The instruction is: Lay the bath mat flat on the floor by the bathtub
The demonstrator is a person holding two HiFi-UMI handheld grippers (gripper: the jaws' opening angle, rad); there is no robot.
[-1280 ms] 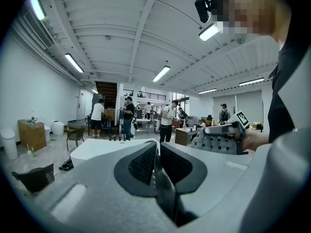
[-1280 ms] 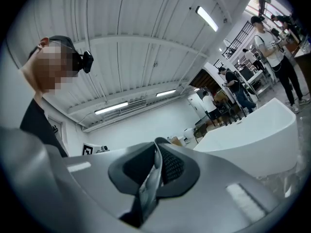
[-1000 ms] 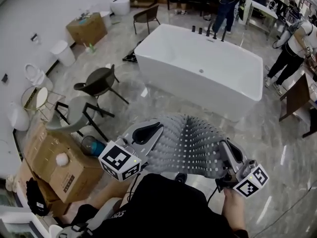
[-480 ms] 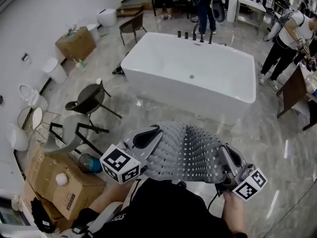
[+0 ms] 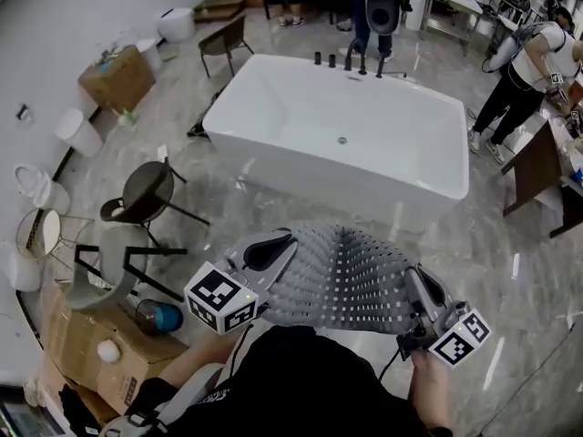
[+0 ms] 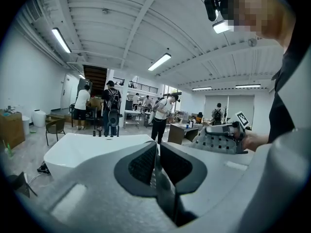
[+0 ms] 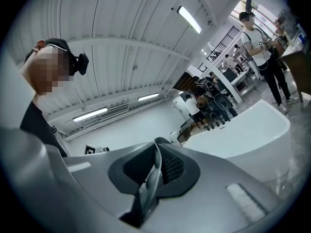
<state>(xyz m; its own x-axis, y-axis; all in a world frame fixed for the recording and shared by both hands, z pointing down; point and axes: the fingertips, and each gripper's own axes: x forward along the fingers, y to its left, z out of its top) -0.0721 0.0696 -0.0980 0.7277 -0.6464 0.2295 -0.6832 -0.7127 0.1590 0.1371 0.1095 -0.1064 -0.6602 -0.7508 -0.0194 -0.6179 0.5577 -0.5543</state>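
A grey bath mat point(image 5: 342, 276) dotted with small white squares hangs stretched between my two grippers, above the grey marble floor in front of the white bathtub point(image 5: 342, 130). My left gripper point(image 5: 273, 244) is shut on the mat's left edge; in the left gripper view a thin strip of mat point(image 6: 156, 174) stands pinched between the dark pads. My right gripper point(image 5: 421, 285) is shut on the mat's right edge, and the right gripper view shows that mat edge point(image 7: 151, 178) clamped between its pads. The bathtub point(image 6: 92, 147) lies a short way ahead.
To the left stand a dark round chair point(image 5: 146, 194), a grey chair point(image 5: 109, 271) and cardboard boxes point(image 5: 86, 353), with a blue object point(image 5: 164, 317) beside them. A brown table point(image 5: 537, 167) is at the right. Several people point(image 5: 528, 71) stand beyond the tub.
The tub has come nearer and lower in the head view as I moved toward it. The mat stays stretched between both shut grippers.
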